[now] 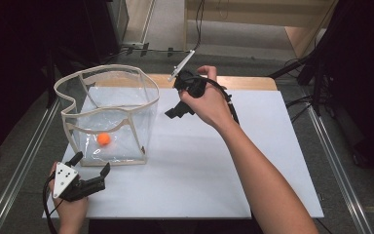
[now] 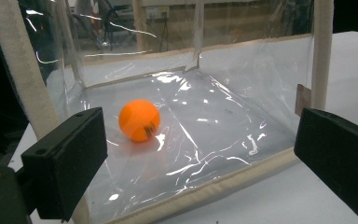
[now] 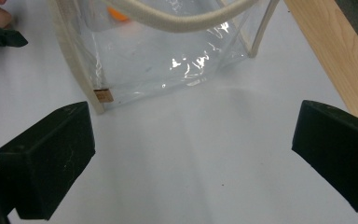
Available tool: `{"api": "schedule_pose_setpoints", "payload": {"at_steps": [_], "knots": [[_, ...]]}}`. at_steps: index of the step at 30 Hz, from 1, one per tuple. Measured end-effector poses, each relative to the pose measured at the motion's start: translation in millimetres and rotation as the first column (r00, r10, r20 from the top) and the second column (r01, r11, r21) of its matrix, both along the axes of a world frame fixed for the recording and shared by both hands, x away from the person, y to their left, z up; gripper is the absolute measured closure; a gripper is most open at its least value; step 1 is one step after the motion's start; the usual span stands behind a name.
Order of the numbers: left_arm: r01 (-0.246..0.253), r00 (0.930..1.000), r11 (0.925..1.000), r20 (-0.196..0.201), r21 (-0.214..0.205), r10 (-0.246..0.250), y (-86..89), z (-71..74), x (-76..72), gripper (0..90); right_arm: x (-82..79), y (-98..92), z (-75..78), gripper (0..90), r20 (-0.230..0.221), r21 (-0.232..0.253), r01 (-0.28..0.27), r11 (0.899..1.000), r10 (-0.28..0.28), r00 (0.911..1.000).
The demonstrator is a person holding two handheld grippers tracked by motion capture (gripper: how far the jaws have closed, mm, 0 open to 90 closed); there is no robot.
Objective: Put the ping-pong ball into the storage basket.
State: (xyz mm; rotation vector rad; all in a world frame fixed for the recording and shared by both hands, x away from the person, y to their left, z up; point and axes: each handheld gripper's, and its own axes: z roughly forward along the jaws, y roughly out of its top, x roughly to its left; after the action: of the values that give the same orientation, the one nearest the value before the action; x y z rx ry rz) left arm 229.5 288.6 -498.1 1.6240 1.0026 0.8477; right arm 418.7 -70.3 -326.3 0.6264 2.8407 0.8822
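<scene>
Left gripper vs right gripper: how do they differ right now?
The left gripper sits low at the table's near left corner, just in front of the clear bag; the right gripper is held higher, to the right of the bag. The left gripper faces the bag's side wall and the orange ball inside; the right gripper looks down at bare table beside the bag. Both are open and empty.

Left tool [image 1: 90,168] low at near left, jaws spread wide, right tool [image 1: 176,111] raised mid-table, jaws wide apart

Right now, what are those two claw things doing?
Left gripper: open, holding nothing, near the clear bag.
Right gripper: open, holding nothing.
</scene>
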Motion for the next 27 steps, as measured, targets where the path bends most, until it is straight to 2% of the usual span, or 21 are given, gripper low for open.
{"api": "schedule_pose_setpoints", "payload": {"at_steps": [18, 27], "knots": [[0.000, 1.0000, 1.0000, 0.000, 0.003, 0.000, 0.2, 0.0, -0.1, 3.0, -10.7, -15.8, -18.7, 0.0, -0.010, -0.007, 0.016, 1.000, -0.016, 0.9998], [0.001, 1.0000, 1.0000, -0.001, 0.004, -0.001, -0.1, -0.1, -0.2, 3.0, -15.4, -30.1, -28.5, 0.0, -0.006, 0.019, 0.026, 0.999, -0.026, 0.9996]]}}
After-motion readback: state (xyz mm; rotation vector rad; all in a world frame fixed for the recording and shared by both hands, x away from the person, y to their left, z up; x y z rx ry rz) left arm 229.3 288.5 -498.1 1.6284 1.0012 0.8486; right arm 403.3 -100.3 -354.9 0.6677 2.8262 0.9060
